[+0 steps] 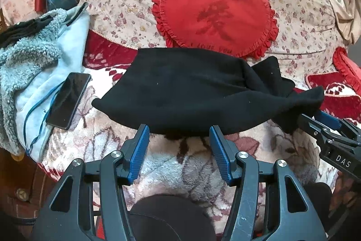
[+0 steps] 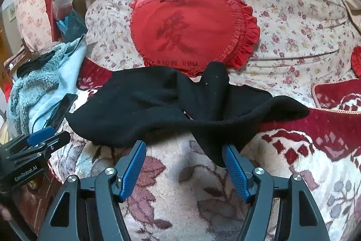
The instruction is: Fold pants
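Two grippers, one pair of black pants (image 1: 191, 87) on a floral blanket (image 1: 180, 168).
Pants lie bunched just ahead of both; left gripper (image 1: 179, 132) and right gripper (image 2: 183, 148) jaws spread, nothing clamped; phone (image 1: 68, 99) left of left gripper.

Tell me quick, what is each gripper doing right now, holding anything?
Left gripper: open, nothing held, at the near edge of the black pants.
Right gripper: open, nothing held, at the same near edge.
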`<action>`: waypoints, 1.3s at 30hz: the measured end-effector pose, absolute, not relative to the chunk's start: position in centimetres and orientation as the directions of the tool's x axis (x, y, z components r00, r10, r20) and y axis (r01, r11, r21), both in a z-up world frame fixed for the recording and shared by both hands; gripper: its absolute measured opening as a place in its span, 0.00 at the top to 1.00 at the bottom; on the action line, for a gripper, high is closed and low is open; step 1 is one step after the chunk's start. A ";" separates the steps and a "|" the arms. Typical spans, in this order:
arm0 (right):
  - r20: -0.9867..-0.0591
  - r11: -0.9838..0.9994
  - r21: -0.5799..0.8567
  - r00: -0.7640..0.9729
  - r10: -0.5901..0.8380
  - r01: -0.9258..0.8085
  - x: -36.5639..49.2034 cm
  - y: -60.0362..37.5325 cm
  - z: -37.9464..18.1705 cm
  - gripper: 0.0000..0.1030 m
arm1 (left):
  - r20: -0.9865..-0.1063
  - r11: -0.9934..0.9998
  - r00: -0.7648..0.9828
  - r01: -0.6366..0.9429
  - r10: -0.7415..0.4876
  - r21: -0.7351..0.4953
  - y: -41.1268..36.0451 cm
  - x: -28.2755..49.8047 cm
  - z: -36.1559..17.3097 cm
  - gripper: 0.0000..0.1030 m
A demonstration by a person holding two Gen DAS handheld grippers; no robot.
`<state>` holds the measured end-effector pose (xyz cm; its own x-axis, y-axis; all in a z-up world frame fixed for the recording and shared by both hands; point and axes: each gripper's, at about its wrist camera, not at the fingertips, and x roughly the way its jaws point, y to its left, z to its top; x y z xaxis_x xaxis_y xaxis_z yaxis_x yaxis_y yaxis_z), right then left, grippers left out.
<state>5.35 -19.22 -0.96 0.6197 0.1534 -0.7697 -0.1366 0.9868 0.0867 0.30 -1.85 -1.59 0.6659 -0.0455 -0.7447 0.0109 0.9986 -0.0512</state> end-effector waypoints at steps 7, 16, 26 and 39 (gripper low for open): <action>-0.774 0.987 0.087 0.615 0.150 -0.132 5.4 -19.2 -1.1 0.34 | -0.765 0.997 0.639 0.046 -0.082 -0.068 -2.1 0.7 -2.1 0.46; -0.781 0.988 0.087 0.607 0.150 -0.131 5.6 -19.2 -1.5 0.34 | -0.760 0.996 0.644 0.061 -0.085 -0.060 -2.3 0.4 -2.0 0.46; -0.784 0.988 0.094 0.602 0.148 -0.122 5.6 -19.3 -1.7 0.34 | -0.776 0.998 0.628 0.024 -0.059 -0.056 -1.3 1.1 -2.5 0.46; -0.797 0.988 0.117 0.583 0.155 -0.101 6.4 -20.4 -1.8 0.34 | -0.800 0.997 0.599 -0.026 -0.044 -0.075 0.3 2.4 -3.5 0.46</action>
<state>6.37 -20.41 -1.79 0.5832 0.1545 -0.7975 -0.1012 0.9879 0.1174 2.39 0.35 -3.53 0.5989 -0.0443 -0.7996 -0.0264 0.9968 -0.0751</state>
